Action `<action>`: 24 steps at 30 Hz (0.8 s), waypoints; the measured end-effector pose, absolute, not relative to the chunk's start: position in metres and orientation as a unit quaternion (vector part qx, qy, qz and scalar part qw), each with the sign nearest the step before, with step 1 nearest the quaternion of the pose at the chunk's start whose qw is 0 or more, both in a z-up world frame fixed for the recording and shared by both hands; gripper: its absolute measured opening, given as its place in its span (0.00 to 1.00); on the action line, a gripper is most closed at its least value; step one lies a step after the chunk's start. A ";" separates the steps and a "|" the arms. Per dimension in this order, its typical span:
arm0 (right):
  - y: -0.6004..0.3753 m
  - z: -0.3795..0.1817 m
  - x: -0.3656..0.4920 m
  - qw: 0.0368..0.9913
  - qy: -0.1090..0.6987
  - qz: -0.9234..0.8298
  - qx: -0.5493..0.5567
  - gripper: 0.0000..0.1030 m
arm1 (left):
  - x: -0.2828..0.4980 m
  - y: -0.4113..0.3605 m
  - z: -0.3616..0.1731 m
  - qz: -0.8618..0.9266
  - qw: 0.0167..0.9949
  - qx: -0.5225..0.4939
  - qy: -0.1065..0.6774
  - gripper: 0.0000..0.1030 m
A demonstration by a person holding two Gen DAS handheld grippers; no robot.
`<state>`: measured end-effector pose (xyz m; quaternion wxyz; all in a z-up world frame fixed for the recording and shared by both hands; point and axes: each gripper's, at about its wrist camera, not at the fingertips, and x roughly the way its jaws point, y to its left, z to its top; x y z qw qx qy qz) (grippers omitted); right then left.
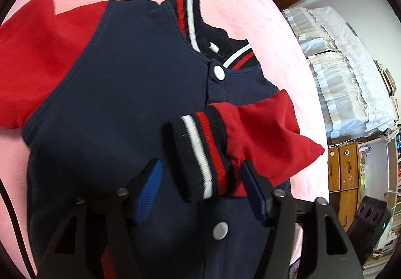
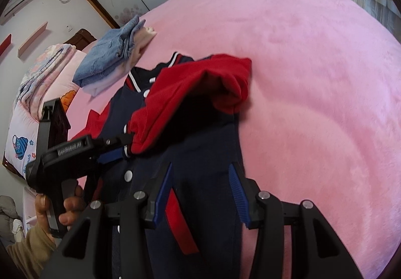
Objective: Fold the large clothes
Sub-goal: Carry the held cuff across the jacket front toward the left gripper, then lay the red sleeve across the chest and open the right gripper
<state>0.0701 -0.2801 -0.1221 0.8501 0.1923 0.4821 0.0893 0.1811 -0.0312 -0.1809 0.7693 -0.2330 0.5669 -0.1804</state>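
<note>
Pink plush bed cover point(image 2: 313, 66) fills both views; it's the work surface.

Navy varsity jacket with red sleeves and striped rib trim point(image 1: 112, 108) lies front-up on the bed, snapped shut down the placket, collar toward the far side. One red sleeve point(image 1: 30, 58) is spread out flat to the side. The other red sleeve point(image 1: 263, 138) is folded in across the chest, its black/white/red ribbed cuff point(image 1: 200, 153) sitting over the placket.

Stack of folded clothes, denim on top point(image 2: 110, 61), sits on the bed just beyond the collar, apart from the jacket.

Left gripper point(image 1: 200, 186): jaws apart, cuff lies between the blue pads, right pad looks to touch the sleeve fabric near the cuff seam. Not clamped as far as I can tell.

Right gripper point(image 2: 200, 193): jaws apart, nothing held, hovering above the jacket's lower body.

Handling, my read: fleece-type knit, soft, floppy, moderate weight, not slippery on plush. It'll sag and drag if lifted by one point. Best grips are the rib parts (cuff, hem, collar) since they're thick and won't slip. The snaps are hard; avoid pinching on them.

No containers in view.
</note>
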 end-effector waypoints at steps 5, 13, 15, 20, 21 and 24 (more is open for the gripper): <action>-0.280 -0.121 0.073 0.856 0.479 0.083 0.179 0.45 | 0.185 -0.070 -0.166 -0.174 0.788 -0.140 0.574 0.29; -0.294 -0.126 0.116 0.865 0.466 0.055 0.179 0.45 | 0.186 -0.104 -0.094 -0.183 0.834 -0.105 0.509 0.08; -0.291 -0.126 0.129 0.868 0.463 0.050 0.176 0.45 | 0.190 -0.111 -0.067 -0.190 0.851 -0.103 0.478 0.08; -0.286 -0.130 0.148 0.868 0.468 0.032 0.166 0.44 | 0.207 -0.110 -0.020 -0.179 0.886 -0.078 0.420 0.08; -0.286 -0.129 0.148 0.870 0.465 0.030 0.163 0.43 | 0.212 -0.106 -0.019 -0.172 0.888 -0.075 0.420 0.08; -0.285 -0.129 0.145 0.875 0.464 0.024 0.138 0.24 | 0.220 -0.087 -0.031 -0.158 0.882 -0.069 0.438 0.08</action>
